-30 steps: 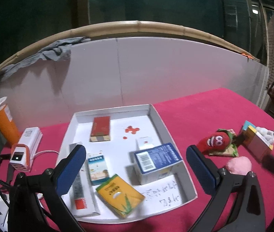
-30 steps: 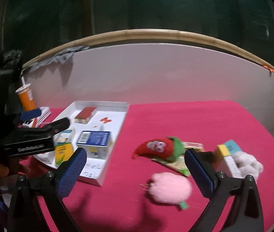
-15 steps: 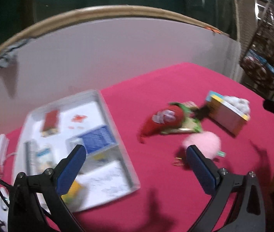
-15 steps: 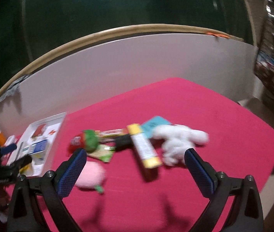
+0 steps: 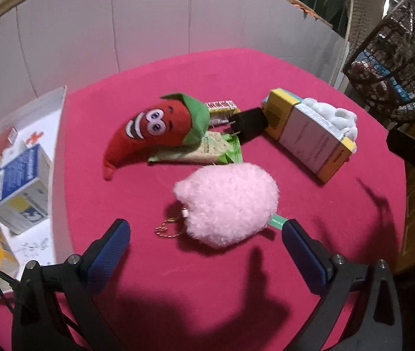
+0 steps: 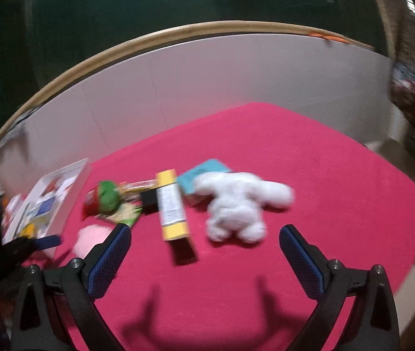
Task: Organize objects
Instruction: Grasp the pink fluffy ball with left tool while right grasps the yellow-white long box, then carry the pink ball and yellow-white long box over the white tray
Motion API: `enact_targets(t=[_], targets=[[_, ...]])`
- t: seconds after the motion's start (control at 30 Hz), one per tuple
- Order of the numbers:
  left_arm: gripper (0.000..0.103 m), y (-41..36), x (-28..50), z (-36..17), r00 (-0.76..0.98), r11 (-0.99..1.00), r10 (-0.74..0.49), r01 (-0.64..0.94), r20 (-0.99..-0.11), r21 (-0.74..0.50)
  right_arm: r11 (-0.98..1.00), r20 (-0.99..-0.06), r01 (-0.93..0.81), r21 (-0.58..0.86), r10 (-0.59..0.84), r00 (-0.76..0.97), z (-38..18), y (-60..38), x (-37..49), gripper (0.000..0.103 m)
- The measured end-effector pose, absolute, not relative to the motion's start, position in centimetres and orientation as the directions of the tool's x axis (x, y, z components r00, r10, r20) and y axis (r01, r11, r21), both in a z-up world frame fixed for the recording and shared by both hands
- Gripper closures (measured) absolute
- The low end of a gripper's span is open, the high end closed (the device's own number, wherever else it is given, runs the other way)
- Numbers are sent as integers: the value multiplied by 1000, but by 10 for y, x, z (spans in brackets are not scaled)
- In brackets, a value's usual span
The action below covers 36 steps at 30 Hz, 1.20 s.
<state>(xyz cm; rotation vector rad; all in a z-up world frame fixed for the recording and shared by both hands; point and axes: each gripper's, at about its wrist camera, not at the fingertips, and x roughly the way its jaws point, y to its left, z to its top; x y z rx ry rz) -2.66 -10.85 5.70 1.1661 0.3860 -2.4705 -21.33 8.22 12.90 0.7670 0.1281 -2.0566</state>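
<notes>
Hovering with jaws released: left gripper [image 5: 206, 241] near pink plush [image 5: 228, 201], right gripper [image 6: 204, 247] near white plush [image 6: 238, 201].

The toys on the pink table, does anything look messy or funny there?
Yes. The red chili plush lies on top of a green snack packet, and a black plug is wedged beside the yellow-ended box. They are jumbled together, while the other boxes lie in the white tray.

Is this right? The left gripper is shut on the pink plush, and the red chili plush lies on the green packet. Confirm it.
Not quite. The left wrist view shows the left gripper open, its jaws spread wide on either side of the pink plush and not touching it. The rest stands: the red chili plush lies on the green packet.
</notes>
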Motion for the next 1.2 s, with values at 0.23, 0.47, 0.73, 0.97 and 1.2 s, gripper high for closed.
enact_targets(t=[0.23, 0.47, 0.73, 0.97, 1.2], targets=[[0, -104, -43, 53, -595, -903, -198, 419, -779, -90, -454, -590, 886, 95, -742, -317, 120, 31, -208, 14], [0, -108, -54, 38, -561, -896, -200, 437, -803, -82, -438, -648, 891, 114, -713, -268, 91, 4, -222, 39], [24, -106, -55, 37, -568, -887, -258, 459, -782, -41, -450, -682, 886, 109, -682, -263, 79, -5, -225, 69], [44, -101, -50, 38, -583, -892, -290, 451, -759, -6, -472, -692, 876, 101, -666, -279, 77, -4, -228, 80], [46, -89, -48, 46, -593, -889, -352, 453, -724, 62, -487, -680, 870, 76, -663, -312, 79, -4, -225, 81]])
